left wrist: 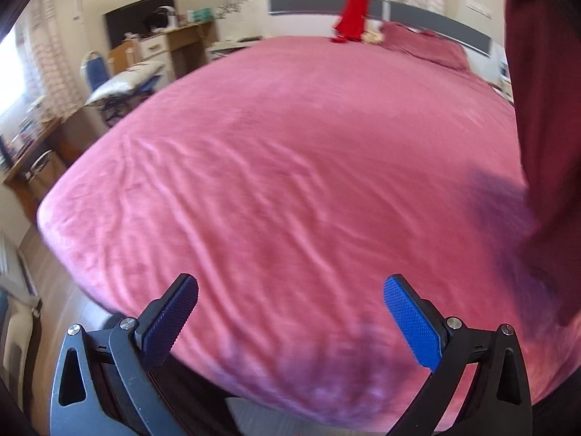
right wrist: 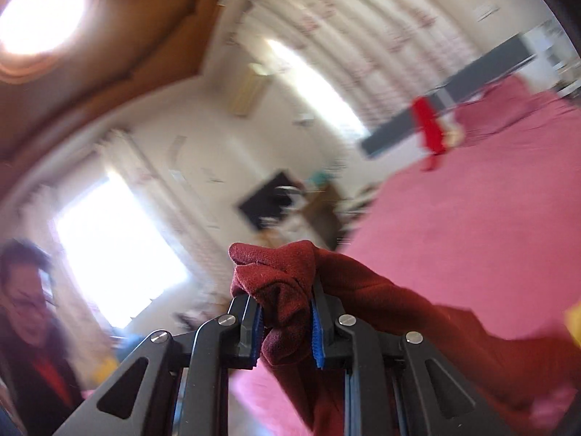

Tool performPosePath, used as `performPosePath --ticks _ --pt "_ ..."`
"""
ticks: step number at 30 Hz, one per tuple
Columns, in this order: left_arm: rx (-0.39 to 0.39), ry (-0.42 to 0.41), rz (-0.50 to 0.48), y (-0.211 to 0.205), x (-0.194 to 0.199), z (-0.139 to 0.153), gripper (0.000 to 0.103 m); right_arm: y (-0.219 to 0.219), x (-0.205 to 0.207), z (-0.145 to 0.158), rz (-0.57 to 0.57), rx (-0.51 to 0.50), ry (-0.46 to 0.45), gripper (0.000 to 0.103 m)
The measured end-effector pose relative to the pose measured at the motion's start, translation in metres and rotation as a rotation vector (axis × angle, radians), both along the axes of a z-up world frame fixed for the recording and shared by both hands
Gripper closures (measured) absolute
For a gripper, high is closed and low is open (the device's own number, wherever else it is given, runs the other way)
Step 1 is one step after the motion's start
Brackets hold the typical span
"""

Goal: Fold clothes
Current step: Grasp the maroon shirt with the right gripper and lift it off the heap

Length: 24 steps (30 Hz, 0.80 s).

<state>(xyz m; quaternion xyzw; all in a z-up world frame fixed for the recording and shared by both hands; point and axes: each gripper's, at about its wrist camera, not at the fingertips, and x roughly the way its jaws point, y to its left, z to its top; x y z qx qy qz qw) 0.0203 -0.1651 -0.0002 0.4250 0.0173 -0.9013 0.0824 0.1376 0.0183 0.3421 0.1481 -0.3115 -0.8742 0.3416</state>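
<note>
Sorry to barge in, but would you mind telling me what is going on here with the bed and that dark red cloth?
A person is folding clothes with a handheld claw in each hand. The right claw is shut on a bunched fold of a dark red garment, held up above the pink bed cover; the rest of the garment hangs down at the right edge of the left view. The left claw is open and empty over the near edge of the bed. Another bright red item lies by the headboard.

Both grippers: black plastic arms w/ triangular cutouts, silver screws, blue knurled pads (left wrist: 412, 321), lower frame.
</note>
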Motion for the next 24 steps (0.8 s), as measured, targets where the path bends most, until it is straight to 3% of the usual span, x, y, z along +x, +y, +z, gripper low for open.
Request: performPosePath --ticks 4,7,14,18,24 --pt "-0.028 0.037 0.092 -0.035 0.01 0.019 0.0 -0.043 -0.023 0.029 0.122 -0.09 0.028 0.083" --pt "-0.027 0.06 0.161 -0.059 0.013 0.027 0.0 -0.051 -0.033 0.039 0.146 -0.123 0.044 0.083" --pt "-0.033 0.066 0.207 -0.073 0.026 0.034 0.0 -0.019 -0.04 0.04 0.097 -0.186 0.048 0.083" --pt "-0.003 0.055 0.187 -0.072 0.019 0.021 0.0 0.003 -0.016 0.068 0.069 -0.145 0.109 0.083" --pt "0.0 0.032 0.144 -0.055 0.004 0.014 0.0 -0.008 0.032 0.119 0.048 0.03 0.196 0.083"
